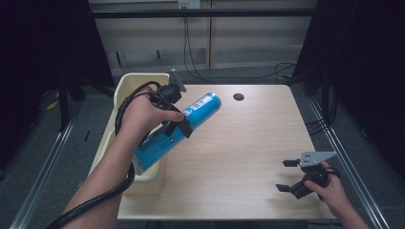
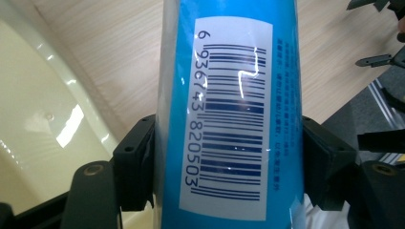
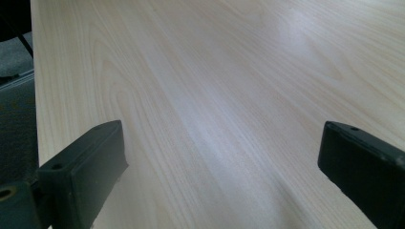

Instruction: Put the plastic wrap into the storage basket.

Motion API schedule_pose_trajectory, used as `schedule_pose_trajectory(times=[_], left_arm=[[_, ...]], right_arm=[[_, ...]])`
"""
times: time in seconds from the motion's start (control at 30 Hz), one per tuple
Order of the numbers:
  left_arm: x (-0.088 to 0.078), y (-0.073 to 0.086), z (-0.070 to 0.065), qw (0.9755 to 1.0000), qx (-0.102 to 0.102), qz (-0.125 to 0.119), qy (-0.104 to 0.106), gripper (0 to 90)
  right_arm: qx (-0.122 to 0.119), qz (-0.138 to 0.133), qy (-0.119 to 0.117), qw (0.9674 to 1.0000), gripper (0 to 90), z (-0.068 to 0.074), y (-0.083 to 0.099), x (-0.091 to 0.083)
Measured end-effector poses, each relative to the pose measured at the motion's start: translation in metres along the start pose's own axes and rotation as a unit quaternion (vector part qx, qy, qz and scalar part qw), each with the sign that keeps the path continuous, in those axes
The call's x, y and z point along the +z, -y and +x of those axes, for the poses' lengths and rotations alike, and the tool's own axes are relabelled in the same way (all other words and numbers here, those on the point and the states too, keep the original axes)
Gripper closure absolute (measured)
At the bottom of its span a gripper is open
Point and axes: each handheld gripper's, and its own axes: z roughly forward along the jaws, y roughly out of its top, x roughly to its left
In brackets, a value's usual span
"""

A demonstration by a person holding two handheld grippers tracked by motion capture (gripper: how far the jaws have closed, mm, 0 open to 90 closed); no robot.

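Observation:
A long blue tube (image 1: 179, 130) with a white barcode label is held tilted above the table's left side, its lower end over a cream bin (image 1: 125, 88). My left gripper (image 1: 175, 114) is shut on the blue tube around its middle. In the left gripper view the blue tube (image 2: 229, 119) stands between the two black jaws, barcode facing the camera, with the cream bin (image 2: 33, 124) to the left. My right gripper (image 1: 286, 175) rests near the table's front right corner, open and holding nothing. The right gripper view has its jaws wide apart over the bare wooden table (image 3: 215, 95).
The light wooden table (image 1: 239, 148) has a dark round hole (image 1: 238, 97) near its far edge. The cream bin hangs at the table's left edge. Cables run on the floor behind the table. Metal rails (image 1: 344, 157) flank both sides.

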Motion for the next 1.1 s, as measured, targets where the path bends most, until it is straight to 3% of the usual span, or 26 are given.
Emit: schedule_pose_trajectory(times=[0.07, 0.37, 0.43, 0.57, 0.6, 0.97, 1.1], left_arm=[[-0.003, 0.002, 0.002, 1.0, 0.002, -0.003, -0.005, 32.1], [-0.019, 0.013, 0.012, 0.9996, -0.026, -0.008, -0.012, 32.1], [-0.021, 0.016, 0.015, 0.9989, -0.042, -0.013, -0.014, 32.1], [-0.024, 0.022, 0.021, 0.9985, -0.05, -0.014, -0.017, 32.1], [-0.025, 0.025, 0.022, 0.9978, -0.062, -0.016, -0.018, 32.2], [-0.036, 0.039, 0.032, 0.9962, -0.083, -0.019, -0.017, 32.2], [-0.04, 0.044, 0.035, 0.9954, -0.09, -0.019, -0.026, 32.2]], right_arm=[[0.0, 0.001, 0.001, 1.0, 2.3, 0.0, 0.0, 0.0], [-0.001, -0.001, 0.001, 1.0, 2.4, -0.002, -0.002, 0.001], [0.001, -0.002, 0.002, 1.0, 2.4, -0.003, -0.002, 0.002], [0.0, -0.002, 0.001, 1.0, 2.4, -0.003, -0.002, 0.003], [0.001, 0.0, 0.002, 1.0, 2.4, -0.004, -0.003, 0.003], [-0.001, -0.004, 0.001, 1.0, 2.4, -0.005, -0.006, 0.006], [0.0, -0.006, -0.004, 1.0, 2.4, -0.005, -0.007, 0.007]])
